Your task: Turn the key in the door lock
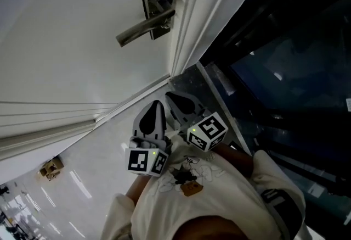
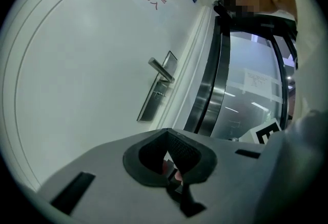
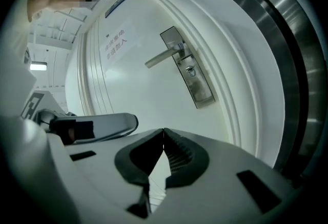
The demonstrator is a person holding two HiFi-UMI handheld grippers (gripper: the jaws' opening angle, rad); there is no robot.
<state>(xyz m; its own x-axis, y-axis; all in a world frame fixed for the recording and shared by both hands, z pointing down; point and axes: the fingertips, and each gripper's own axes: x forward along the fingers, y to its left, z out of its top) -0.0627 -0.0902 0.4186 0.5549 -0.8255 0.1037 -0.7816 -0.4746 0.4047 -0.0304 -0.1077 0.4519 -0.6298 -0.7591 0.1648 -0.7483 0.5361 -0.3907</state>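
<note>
Beneath the door handle [image 1: 143, 30], the left gripper [image 1: 155, 106] and right gripper [image 1: 178, 97] hover, well apart from the lock [image 3: 190, 70]. Both jaw pairs are closed, holding nothing.

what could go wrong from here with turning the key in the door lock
1. The right gripper and left gripper are both shut and well short of the door. Reaching in like this would likely bump the lock rather than grip anything.
2. The handle juts out close to the keyhole, so a jaw could catch on it.
3. A key there is too small to make out, so aiming may be off.
</note>
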